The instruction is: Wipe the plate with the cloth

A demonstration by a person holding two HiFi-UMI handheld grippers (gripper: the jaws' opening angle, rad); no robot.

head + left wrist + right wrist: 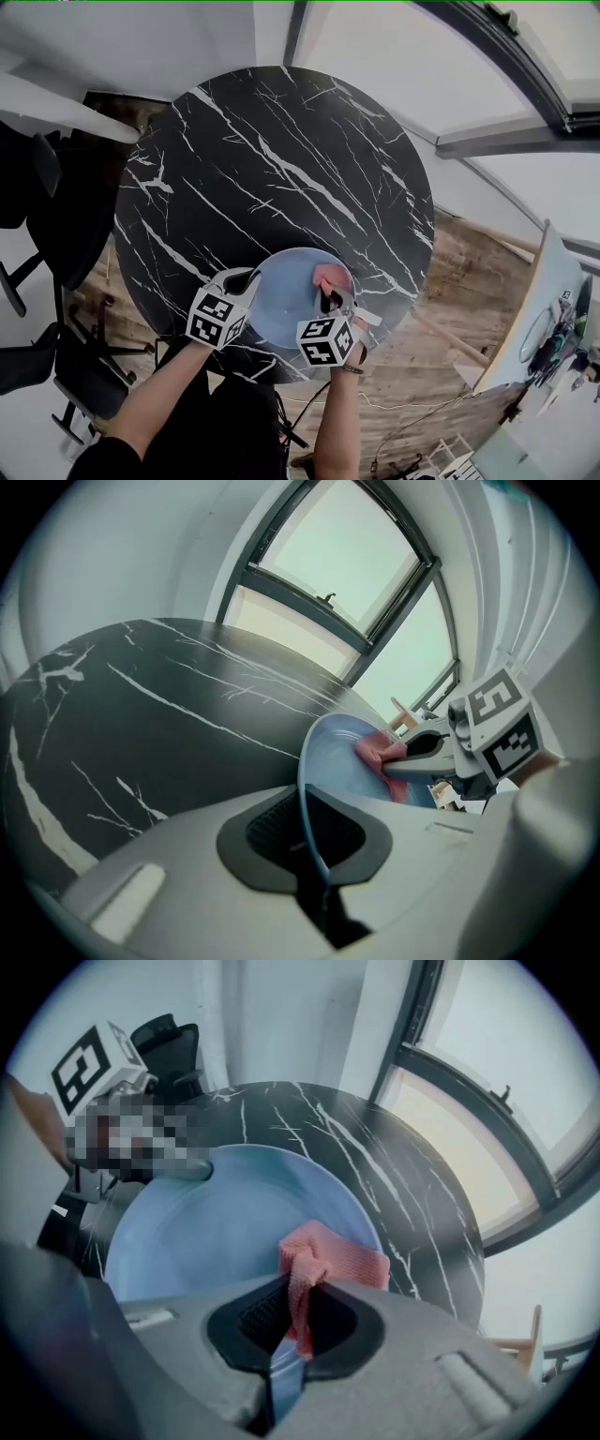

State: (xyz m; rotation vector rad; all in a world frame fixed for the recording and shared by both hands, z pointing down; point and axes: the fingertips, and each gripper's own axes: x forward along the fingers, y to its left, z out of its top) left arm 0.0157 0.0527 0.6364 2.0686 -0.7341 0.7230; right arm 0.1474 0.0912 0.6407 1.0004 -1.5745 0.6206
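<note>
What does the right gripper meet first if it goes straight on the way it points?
Probably the blue plate: the right gripper, shut on the pink cloth, aims steeply down at its surface, so the cloth would press in first.

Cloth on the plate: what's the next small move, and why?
Probably drag the cloth across the plate toward the left tool. The right tool is clamped on the cloth near the plate's right rim, the left tool pins the opposite rim, and the bare centre lies between.
</note>
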